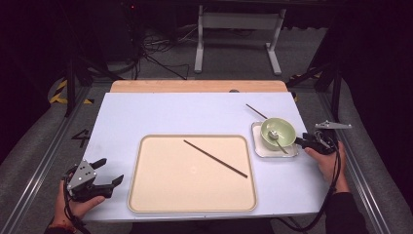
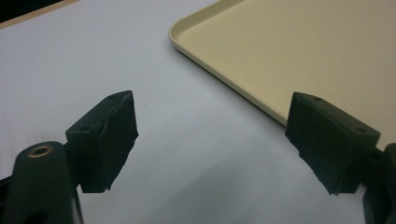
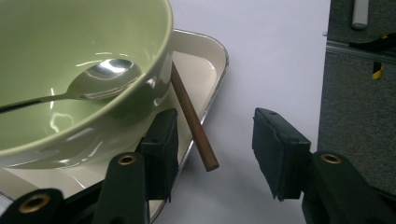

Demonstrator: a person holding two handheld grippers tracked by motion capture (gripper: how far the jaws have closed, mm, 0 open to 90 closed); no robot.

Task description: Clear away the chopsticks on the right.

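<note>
Parted fingers [image 3: 161, 154] of the right gripper [image 3: 212, 154] flank a brown chopstick's [image 3: 191, 119] end, untouched, beside a green bowl [image 3: 70, 116] holding a spoon [image 3: 100, 77] on a white dish [image 3: 212, 60]. Left gripper [image 2: 212, 140] rests released on the bench [image 2: 70, 56], near a beige tray [image 2: 303, 51].

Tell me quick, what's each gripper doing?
Left gripper: open, empty.
Right gripper: open, a chopstick end between its jaws, not gripped.

The bowl [image 3: 70, 70] hides the chopstick's [image 3: 191, 119] far end, and the spoon's [image 3: 88, 86] handle leaves the frame at nine o'clock.
</note>
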